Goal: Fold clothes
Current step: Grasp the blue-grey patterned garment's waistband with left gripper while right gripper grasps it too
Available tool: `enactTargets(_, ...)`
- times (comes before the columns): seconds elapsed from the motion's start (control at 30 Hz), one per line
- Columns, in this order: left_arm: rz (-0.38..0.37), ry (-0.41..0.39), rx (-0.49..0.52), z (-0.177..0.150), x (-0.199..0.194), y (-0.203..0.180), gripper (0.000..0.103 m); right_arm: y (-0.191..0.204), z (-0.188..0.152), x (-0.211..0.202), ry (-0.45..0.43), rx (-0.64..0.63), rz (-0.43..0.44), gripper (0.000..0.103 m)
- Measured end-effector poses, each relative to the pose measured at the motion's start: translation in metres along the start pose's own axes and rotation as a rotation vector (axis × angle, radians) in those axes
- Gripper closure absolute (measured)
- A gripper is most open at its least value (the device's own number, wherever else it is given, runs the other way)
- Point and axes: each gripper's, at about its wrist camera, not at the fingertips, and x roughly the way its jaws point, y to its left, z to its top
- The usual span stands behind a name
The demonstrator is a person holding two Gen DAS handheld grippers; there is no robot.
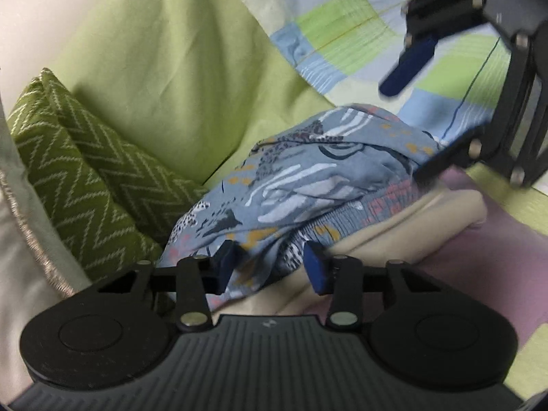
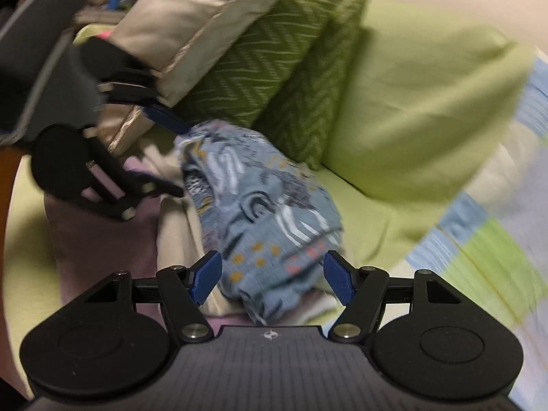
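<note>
A crumpled blue-grey patterned garment (image 1: 308,171) (image 2: 260,205) lies on a cream cloth (image 1: 428,219) and a mauve cloth (image 1: 507,239) on the bed. In the left wrist view my left gripper (image 1: 272,269) has a fold of the garment's near end filling the gap between its blue pads, which touch it on both sides. My right gripper (image 2: 273,279) straddles the garment's other end with its jaws apart and a gap beside the right pad (image 2: 339,281). Each gripper shows in the other's view: the right gripper (image 1: 404,130) and the left gripper (image 2: 182,160).
A plain light-green pillow (image 1: 164,68) (image 2: 428,102) and green chevron cushions (image 1: 85,178) (image 2: 274,75) stand close behind the garment. A cream pillow (image 2: 191,24) leans at the left. A blue, green and white patchwork quilt (image 1: 342,20) (image 2: 486,250) covers the bed beyond.
</note>
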Motion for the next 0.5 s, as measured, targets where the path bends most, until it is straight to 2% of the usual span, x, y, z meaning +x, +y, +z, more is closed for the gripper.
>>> enactTargets(0.1, -0.018, 0.005, -0.012, -0.001, 0.007, 0.008, 0.081, 0.005, 0.0, 0.018, 0.011, -0.036, 0.022, 0.041)
enactTargets(0.13, -0.018, 0.006, -0.02, 0.0, 0.007, 0.01, 0.093, 0.006, 0.0, 0.024, 0.017, -0.042, 0.031, 0.049)
enactTargets(0.17, -0.011, 0.002, -0.032, 0.002, 0.005, 0.013, 0.097, 0.006, 0.0, 0.03, 0.022, -0.047, 0.038, 0.055)
enactTargets(0.23, -0.011, -0.01, -0.052, 0.005, 0.0, 0.02, 0.099, 0.008, -0.001, 0.034, 0.029, -0.058, 0.032, 0.077)
enactTargets(0.3, -0.002, -0.02, -0.047, 0.01, -0.007, 0.023, 0.099, 0.005, 0.001, 0.03, 0.051, -0.056, 0.049, 0.083)
enactTargets(0.5, 0.021, -0.079, -0.057, 0.036, -0.04, 0.027, 0.101, -0.022, 0.028, -0.018, -0.056, 0.039, 0.011, 0.09)
